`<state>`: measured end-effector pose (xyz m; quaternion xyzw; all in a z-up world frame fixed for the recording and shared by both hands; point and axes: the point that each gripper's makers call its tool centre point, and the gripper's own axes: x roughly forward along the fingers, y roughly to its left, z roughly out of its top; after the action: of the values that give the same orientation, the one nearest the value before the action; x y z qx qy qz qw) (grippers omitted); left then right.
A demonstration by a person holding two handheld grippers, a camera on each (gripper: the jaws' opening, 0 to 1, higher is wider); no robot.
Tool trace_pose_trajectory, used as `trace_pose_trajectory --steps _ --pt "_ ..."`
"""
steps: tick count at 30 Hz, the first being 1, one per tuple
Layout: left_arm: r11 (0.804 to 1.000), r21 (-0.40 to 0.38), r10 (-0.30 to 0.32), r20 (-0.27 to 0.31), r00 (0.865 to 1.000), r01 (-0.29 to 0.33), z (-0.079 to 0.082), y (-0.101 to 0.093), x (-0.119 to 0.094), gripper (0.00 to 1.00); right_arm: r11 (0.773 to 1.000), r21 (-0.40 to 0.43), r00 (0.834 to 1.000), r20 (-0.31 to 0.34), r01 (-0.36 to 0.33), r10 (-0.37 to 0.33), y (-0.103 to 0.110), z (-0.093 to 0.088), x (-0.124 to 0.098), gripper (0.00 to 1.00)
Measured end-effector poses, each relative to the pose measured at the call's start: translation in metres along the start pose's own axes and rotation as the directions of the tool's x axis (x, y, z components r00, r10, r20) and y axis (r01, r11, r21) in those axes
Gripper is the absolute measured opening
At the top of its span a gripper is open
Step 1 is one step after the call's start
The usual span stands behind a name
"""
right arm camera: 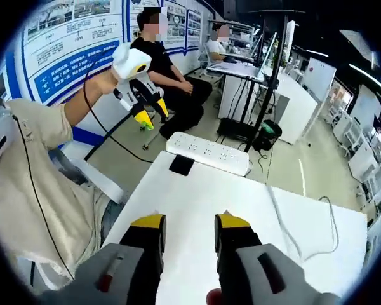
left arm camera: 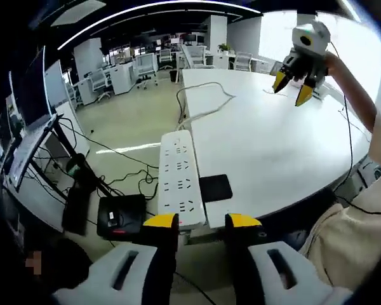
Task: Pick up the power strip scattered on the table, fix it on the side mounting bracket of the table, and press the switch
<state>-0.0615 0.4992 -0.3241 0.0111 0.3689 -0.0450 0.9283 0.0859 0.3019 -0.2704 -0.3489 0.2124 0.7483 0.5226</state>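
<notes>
The white power strip (left arm camera: 178, 178) runs lengthwise along the table's side edge, beside a black square plate (left arm camera: 214, 188). Its white cable (left arm camera: 203, 101) trails off across the white table (left arm camera: 273, 146). My left gripper (left arm camera: 202, 222) hovers just short of the strip's near end, open, with nothing between its yellow-tipped jaws. My right gripper (left arm camera: 292, 86) is held up over the far part of the table. In the right gripper view the strip (right arm camera: 207, 152) lies at the table's far edge. There my right gripper (right arm camera: 189, 223) is open over the bare tabletop, and my left gripper (right arm camera: 149, 117) hangs beyond the strip.
A black box (left arm camera: 120, 216) and loose cables (left arm camera: 124, 175) lie on the floor beside the table. A monitor on a stand (left arm camera: 32, 146) is at the left. Two seated people (right arm camera: 168, 70) and more desks (right arm camera: 241, 70) are beyond the table's end. The operator's sleeve (right arm camera: 32, 171) is close by.
</notes>
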Motion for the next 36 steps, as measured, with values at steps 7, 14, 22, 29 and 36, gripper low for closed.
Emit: trace_pose_trajectory --steps 7,14,22,29,36 --pt "1.000 0.018 -0.003 0.147 0.989 0.000 0.030 -0.015 0.005 0.33 0.994 0.065 0.992 0.077 0.091 -0.096 0.011 -0.027 -0.043 0.28" --pt "0.998 0.055 -0.035 0.293 0.956 0.019 0.069 -0.048 0.015 0.33 0.962 0.168 0.955 0.171 0.216 -0.244 0.019 -0.058 -0.093 0.29" --pt "0.994 0.092 -0.086 0.431 0.898 0.051 0.109 -0.093 0.023 0.33 0.893 0.289 0.873 0.251 0.346 -0.419 0.035 -0.092 -0.152 0.29" --pt "0.988 0.133 -0.134 0.536 0.834 0.073 0.145 -0.133 0.035 0.33 0.796 0.393 0.760 0.289 0.461 -0.582 0.050 -0.123 -0.202 0.29" --pt "0.973 0.183 -0.218 0.539 0.814 0.139 0.160 -0.170 0.053 0.34 0.687 0.486 0.633 0.303 0.541 -0.713 0.073 -0.157 -0.256 0.29"
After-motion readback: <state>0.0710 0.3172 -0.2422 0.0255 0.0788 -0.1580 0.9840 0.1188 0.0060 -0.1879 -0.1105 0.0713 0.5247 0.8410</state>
